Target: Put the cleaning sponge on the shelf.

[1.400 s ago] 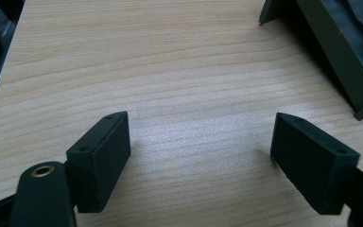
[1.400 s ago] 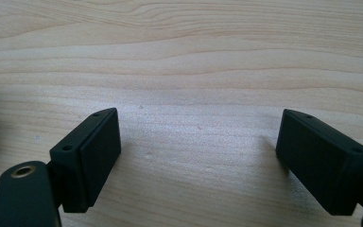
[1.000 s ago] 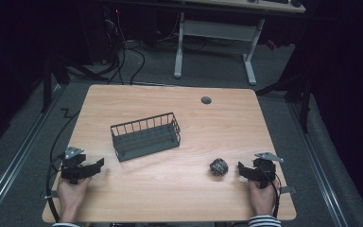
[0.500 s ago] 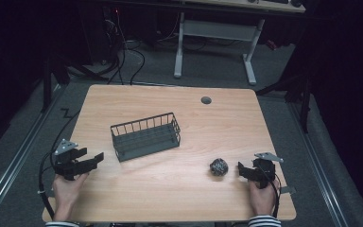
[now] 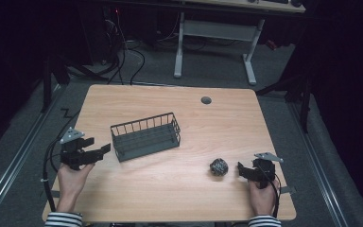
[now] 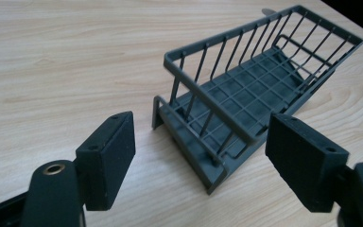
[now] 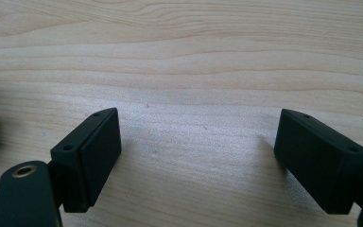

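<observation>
Where claws hover: one basket [image 5: 145, 136], one scourer [image 5: 219, 167].

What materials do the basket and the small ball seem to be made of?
Basket: probably metal wire with a matte dark grey coating; thin bars form an open grid. Small ball: likely steel wool, a scouring pad; tangled shiny silvery strands. Table: light wood-grain surface, possibly laminate.

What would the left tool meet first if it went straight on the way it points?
Probably the basket: its near end lies ahead between the open jaws of the left tool, with bare table before it.
</observation>
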Tool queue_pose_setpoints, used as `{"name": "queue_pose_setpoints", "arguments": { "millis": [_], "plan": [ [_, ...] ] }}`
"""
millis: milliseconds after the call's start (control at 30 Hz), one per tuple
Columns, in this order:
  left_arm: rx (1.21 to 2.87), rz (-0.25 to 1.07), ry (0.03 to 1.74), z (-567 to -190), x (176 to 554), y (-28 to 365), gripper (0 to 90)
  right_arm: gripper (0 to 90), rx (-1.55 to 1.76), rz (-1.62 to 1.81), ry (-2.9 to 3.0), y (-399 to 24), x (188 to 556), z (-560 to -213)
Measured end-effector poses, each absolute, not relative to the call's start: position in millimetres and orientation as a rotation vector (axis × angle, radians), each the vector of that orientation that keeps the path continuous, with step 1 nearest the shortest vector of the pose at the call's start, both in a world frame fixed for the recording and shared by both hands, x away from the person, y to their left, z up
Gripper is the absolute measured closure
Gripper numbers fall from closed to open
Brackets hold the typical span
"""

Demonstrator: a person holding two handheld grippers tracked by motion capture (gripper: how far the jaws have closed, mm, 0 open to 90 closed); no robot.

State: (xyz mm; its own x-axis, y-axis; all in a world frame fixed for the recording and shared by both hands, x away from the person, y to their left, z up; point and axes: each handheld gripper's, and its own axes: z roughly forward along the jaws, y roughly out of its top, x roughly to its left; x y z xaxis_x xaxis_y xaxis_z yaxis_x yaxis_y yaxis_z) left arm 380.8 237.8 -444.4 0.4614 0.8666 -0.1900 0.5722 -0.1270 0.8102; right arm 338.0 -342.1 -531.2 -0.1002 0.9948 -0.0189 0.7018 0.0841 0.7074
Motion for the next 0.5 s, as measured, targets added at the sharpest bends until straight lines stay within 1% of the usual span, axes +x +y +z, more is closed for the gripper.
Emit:
{"name": "queue_pose_setpoints", "arguments": {
  "millis": [500],
  "plan": [
    [1.847, 0.400, 1.245, -445.2, 405.1, 219.1, 24.9, 15.3, 1.666, 0.753, 1.866, -341.9, 337.8, -531.0]
  ]
}}
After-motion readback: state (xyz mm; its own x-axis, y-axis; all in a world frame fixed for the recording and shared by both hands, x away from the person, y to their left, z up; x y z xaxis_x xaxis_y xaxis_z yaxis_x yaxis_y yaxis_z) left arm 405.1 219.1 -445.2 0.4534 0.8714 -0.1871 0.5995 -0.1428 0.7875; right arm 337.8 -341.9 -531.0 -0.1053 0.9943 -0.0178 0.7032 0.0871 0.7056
